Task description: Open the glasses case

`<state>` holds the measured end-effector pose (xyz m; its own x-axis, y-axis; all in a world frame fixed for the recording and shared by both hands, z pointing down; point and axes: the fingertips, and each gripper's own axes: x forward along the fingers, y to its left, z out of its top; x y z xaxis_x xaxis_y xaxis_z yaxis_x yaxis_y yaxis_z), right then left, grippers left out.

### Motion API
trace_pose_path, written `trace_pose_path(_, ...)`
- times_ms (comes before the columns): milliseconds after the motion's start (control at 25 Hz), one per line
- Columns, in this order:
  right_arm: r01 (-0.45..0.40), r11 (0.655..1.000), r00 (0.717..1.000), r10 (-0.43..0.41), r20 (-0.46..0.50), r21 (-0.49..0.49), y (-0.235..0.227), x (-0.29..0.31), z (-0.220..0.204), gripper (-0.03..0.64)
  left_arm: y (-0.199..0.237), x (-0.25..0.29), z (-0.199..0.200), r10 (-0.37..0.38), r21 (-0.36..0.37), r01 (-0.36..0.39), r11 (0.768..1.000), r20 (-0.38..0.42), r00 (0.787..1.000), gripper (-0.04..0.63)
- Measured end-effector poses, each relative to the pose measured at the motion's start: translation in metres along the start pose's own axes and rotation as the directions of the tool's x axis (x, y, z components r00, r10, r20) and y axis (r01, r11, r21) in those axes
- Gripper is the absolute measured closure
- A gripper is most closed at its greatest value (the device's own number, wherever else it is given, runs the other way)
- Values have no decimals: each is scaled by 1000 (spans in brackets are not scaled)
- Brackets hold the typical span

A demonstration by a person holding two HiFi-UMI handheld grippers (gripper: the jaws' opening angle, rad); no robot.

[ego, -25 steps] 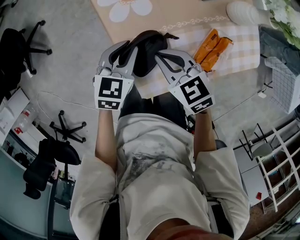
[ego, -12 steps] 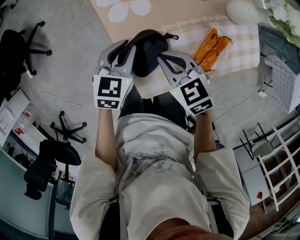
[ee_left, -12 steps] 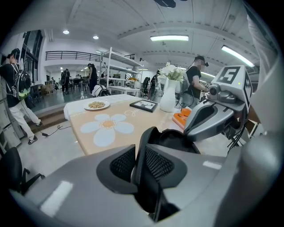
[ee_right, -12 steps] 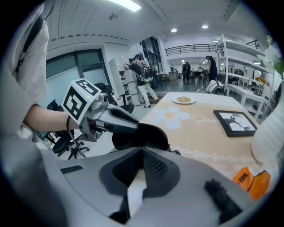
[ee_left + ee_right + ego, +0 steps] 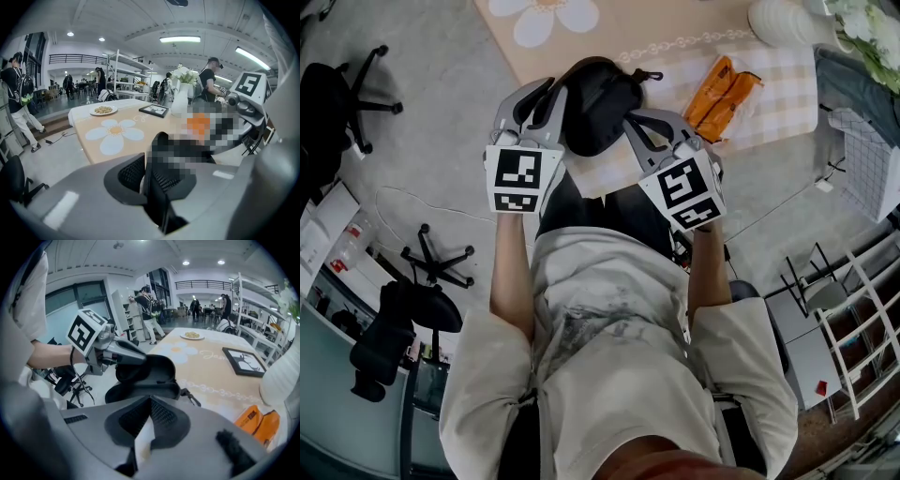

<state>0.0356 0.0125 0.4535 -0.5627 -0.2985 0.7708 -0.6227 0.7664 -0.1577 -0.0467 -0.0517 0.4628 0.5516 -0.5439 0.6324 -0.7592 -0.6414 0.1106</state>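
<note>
The black glasses case (image 5: 598, 105) lies open at the near edge of the table, its lid raised over the lower shell (image 5: 140, 391). My left gripper (image 5: 553, 90) is shut on the lid's rim, and its jaws have just been closing on that rim. In the left gripper view the dark edge of the case (image 5: 161, 140) runs between the pads of the left gripper (image 5: 148, 172). My right gripper (image 5: 632, 122) hangs just right of the case, apart from it. The right gripper (image 5: 149, 406) is shut with nothing between its pads.
An orange packet (image 5: 724, 92) lies on the checked cloth right of the case. A white vase (image 5: 780, 22) stands at the far right. A picture frame (image 5: 241, 361) and a plate (image 5: 191, 335) sit further back on the flower-print table (image 5: 581, 37). Office chairs (image 5: 436, 258) stand on the floor.
The case's lid stands wider open than a second ago. My right gripper has drawn slightly away from the case and tipped further down. The left gripper has hardly moved.
</note>
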Motion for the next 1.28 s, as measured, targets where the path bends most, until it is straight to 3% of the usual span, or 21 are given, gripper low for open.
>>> trace_pose_path(120, 11, 1000, 1000, -11, -18, 2, -2, 4, -13, 598, 3, 3, -4, 2, -3, -3, 1000, -10, 1000, 551)
trace_pose_path(440, 0, 996, 999, -4, 44, 85, -3, 6, -17, 600, 8, 11, -15, -3, -64, 3, 998, -4, 1000, 548)
trace_pose_path(640, 7, 996, 999, -11, 42, 86, -3, 6, -17, 598, 11, 3, -7, 26, -92, -22, 996, 40, 999, 507)
trace_pose_path(920, 16, 996, 999, -20, 47, 89, -4, 11, -13, 598, 1, -19, 20, 9, -47, -5, 999, 91, 996, 442)
trace_pose_path(1160, 7, 996, 999, -11, 46, 89, -5, 15, -7, 598, -9, -34, 43, -63, -103, 85, 991, 200, 978, 374)
trace_pose_path(1280, 5, 996, 998, -10, 64, 84, -4, 13, 1, 598, -4, -42, 49, -36, -105, 61, 993, 221, 975, 402)
